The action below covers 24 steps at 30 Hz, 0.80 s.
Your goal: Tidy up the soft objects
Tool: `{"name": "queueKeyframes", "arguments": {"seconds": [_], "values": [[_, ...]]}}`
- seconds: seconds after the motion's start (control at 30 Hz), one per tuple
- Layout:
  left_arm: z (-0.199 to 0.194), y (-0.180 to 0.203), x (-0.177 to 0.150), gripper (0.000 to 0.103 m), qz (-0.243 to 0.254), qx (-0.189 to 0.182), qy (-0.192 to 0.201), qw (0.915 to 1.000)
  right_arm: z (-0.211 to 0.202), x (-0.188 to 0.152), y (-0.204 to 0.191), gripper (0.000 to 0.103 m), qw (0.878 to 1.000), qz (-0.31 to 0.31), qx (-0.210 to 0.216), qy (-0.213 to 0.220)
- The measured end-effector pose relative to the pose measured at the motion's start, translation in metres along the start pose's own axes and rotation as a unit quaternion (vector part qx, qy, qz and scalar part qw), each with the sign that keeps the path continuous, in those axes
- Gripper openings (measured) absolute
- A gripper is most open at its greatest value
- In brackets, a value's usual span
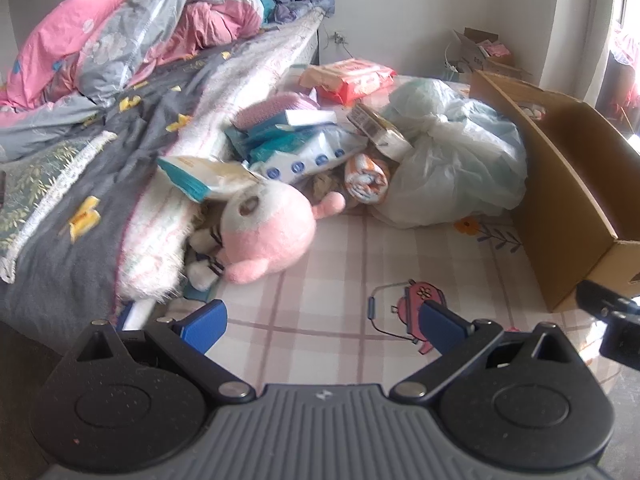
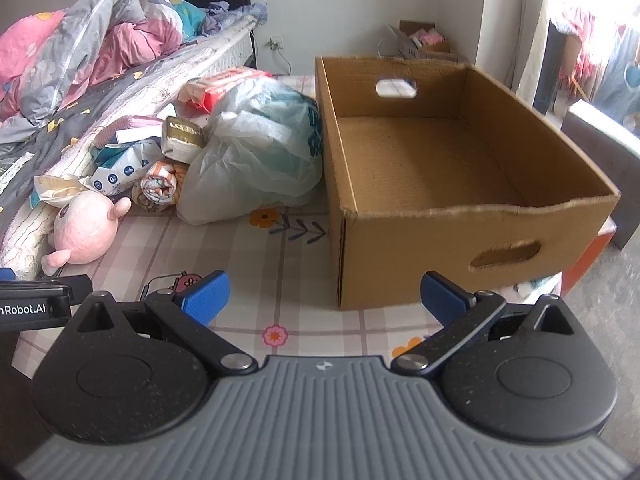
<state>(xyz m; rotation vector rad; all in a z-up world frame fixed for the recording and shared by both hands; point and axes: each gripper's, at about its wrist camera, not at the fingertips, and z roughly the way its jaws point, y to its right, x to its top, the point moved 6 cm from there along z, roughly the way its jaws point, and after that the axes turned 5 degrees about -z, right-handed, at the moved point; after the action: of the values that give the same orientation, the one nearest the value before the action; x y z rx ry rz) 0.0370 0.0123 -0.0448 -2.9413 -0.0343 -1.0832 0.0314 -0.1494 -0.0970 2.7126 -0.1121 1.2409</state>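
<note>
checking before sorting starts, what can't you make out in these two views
- Pink plush toy: its lower body is hidden behind the bed's hanging blanket, left wrist view.
- White plastic bag: tied shut, contents unreadable in either view.
- Cardboard box: cut off by the right edge, left wrist view.

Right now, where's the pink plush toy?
The pink plush toy lies on the checked mat at the foot of the bed's hanging bedding, left of the tied plastic bag and the cardboard box; in both wrist views it is left of centre.
</note>
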Motion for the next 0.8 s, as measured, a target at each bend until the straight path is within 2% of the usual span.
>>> {"name": "queueKeyframes", "arguments": {"seconds": [0.2,0.37,0.47,0.53,0.63,0.8], "values": [[-0.017,-0.025,0.030,0.102,0.000,0.022,0.045,0.9987,-0.020,0.047,-0.024,0.102,0.994,-0.079,0.019,0.070],[-0.025,-0.048,0.059,0.102,0.000,0.025,0.081,0.9964,-0.024,0.095,-0.044,0.102,0.984,-0.130,0.072,0.098],[-0.023,-0.059,0.077,0.102,-0.001,0.016,0.091,0.9957,-0.025,0.130,-0.057,0.102,0.968,-0.180,0.132,0.114],[-0.020,-0.066,0.090,0.102,-0.012,0.006,0.095,0.9954,-0.020,0.155,-0.064,0.102,0.960,-0.188,0.178,0.104],[-0.009,-0.077,0.114,0.102,-0.030,-0.015,0.106,0.9938,0.000,0.205,-0.074,0.102,0.951,-0.169,0.253,0.062],[0.029,-0.090,0.154,0.099,-0.070,-0.043,0.102,0.9914,0.063,0.283,-0.100,0.102,0.939,-0.136,0.315,0.013]]}}
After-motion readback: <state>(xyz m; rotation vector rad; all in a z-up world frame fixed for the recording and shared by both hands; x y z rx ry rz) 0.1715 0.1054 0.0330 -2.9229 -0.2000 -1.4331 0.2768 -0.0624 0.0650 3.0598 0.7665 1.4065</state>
